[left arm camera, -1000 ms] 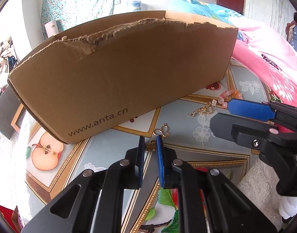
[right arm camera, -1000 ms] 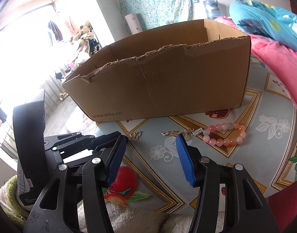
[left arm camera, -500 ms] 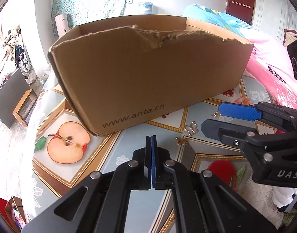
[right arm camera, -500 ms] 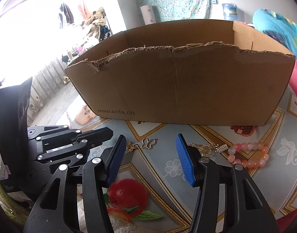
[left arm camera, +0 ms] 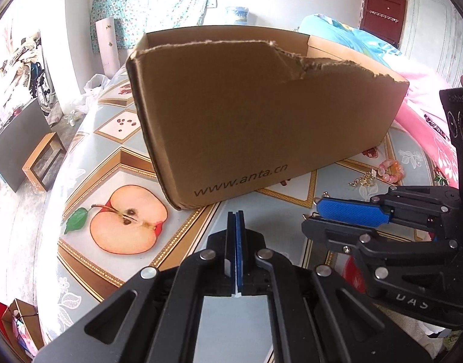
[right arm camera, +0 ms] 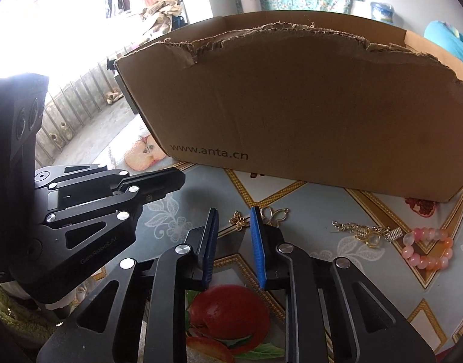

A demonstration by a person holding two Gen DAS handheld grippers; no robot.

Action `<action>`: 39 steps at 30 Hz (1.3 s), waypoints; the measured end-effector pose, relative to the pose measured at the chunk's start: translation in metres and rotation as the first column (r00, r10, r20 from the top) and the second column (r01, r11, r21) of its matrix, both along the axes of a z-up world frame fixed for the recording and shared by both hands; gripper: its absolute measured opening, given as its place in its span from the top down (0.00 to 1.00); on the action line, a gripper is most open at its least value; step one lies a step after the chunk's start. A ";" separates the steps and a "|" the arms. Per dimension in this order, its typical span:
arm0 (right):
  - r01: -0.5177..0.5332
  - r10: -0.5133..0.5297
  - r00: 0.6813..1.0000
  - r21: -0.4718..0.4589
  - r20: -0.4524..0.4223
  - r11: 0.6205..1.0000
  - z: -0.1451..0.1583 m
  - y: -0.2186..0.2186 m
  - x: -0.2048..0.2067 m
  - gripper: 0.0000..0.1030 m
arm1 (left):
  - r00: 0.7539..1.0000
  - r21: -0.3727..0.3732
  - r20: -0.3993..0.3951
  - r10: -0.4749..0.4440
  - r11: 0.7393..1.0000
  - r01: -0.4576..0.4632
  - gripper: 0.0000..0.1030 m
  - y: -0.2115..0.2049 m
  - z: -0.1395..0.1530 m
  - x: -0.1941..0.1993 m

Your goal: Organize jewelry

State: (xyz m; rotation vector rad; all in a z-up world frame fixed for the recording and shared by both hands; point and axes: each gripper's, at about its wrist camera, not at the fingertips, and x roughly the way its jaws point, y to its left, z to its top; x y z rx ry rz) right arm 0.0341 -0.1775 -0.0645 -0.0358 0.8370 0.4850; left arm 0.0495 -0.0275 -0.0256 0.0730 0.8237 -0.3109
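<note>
The right gripper (right arm camera: 233, 220) is closing on a small gold butterfly charm (right arm camera: 239, 220) that lies flat on the table (right arm camera: 307, 211) between its jaws; the pads do not press it yet. The left gripper (left arm camera: 236, 216) is clenched with nothing seen between its pads, hovering just left of the right one.

The charm is thin and flat, so I judge the main risk is that the pads meet above it or clip only a wing, and it skids off across the glossy cloth. A second, open-wire butterfly (right arm camera: 275, 213) sits just right of the right pad and could get nudged or hooked along. The chain (right arm camera: 361, 231) and the pink bead bracelet (right arm camera: 428, 249) lie farther right, apart from the grip.

The box (right arm camera: 292, 106) stands just beyond the jewelry, its near wall tall and its torn top edge ragged. I judge that anything carried over it needs to clear that edge; a dangling piece could snag on the frayed cardboard. To the left the two grippers are close, leaving little room to swing that way. The right side, over the chain and beads, is more open. The near table edge is hidden under the grippers.
</note>
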 end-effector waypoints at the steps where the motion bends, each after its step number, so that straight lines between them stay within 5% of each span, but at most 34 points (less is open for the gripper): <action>1: 0.006 -0.006 1.000 -0.011 0.007 1.000 0.000 0.002 0.000 0.85 | 1.000 -0.003 -0.002 0.000 1.000 0.000 1.00 0.000 0.000 0.000; 9: 0.032 -0.025 0.998 -0.095 0.066 0.995 0.000 0.017 -0.009 0.86 | 1.000 -0.017 -0.009 -0.004 1.000 0.004 1.00 -0.001 -0.003 0.003; 39: 0.002 0.001 0.999 -0.088 0.040 0.996 0.002 0.020 -0.007 0.90 | 1.000 -0.007 0.004 0.000 1.000 0.000 1.00 -0.001 0.001 0.002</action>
